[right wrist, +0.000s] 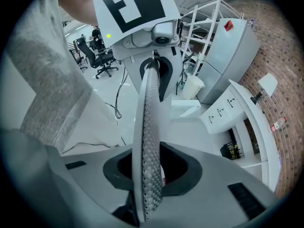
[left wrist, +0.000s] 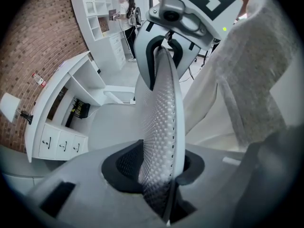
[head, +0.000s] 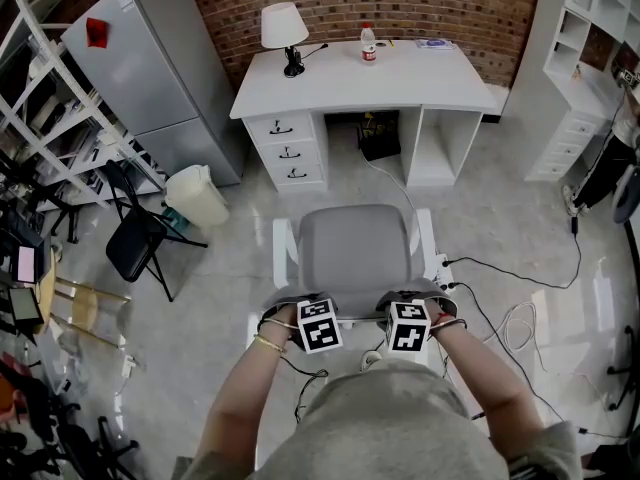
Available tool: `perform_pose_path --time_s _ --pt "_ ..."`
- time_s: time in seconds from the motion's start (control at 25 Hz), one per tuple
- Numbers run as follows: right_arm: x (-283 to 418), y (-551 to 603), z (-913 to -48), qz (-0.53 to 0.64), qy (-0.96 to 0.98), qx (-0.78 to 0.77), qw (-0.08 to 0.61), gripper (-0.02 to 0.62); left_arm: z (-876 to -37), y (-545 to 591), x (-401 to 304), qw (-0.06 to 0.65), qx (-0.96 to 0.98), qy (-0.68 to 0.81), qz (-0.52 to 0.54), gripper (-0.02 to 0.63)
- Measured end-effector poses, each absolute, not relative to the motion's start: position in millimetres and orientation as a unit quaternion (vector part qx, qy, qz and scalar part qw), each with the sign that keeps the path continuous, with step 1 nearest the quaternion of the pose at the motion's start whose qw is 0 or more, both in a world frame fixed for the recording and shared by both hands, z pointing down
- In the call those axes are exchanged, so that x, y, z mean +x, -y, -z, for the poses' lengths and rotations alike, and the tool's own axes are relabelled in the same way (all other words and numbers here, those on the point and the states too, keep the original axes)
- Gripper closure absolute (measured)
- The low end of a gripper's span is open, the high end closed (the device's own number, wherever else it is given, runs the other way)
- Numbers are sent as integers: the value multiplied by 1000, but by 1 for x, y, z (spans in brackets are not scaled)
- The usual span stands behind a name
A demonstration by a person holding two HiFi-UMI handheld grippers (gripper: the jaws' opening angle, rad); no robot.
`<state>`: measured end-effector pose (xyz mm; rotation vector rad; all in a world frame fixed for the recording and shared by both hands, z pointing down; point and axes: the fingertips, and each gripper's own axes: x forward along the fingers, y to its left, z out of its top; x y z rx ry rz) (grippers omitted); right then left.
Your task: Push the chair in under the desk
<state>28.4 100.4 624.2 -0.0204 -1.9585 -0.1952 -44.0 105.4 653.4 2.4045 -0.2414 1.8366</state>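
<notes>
A grey office chair (head: 355, 248) with white armrests stands on the floor facing the white desk (head: 400, 83), a short gap in front of its kneehole. Both grippers sit on the top edge of its mesh backrest (left wrist: 161, 118), close to my body. My left gripper (head: 312, 315) is shut on the left part of that edge, with the mesh and its white frame between the jaws (left wrist: 159, 167). My right gripper (head: 408, 315) is shut on the right part, the backrest (right wrist: 147, 127) standing edge-on between its jaws (right wrist: 149, 167). The two grippers face each other.
A lamp (head: 284, 28) and a bottle (head: 368, 44) stand on the desk, and a dark bag (head: 380, 138) sits in the kneehole. A white bin (head: 197, 196), a black folding chair (head: 135, 243) and a fridge (head: 160, 58) are left. Cables (head: 520, 318) lie at the right.
</notes>
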Motion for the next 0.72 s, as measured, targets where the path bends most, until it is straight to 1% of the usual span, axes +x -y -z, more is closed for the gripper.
perform_pose_path --time_s 0.4,0.72 --pt "31 -90 -623 108 827 -3 551 534 -653 -94 -40 41 790 88 -606 489" --pt "31 -79 -624 107 828 -2 550 534 -655 -83 -39 43 788 88 -607 491"
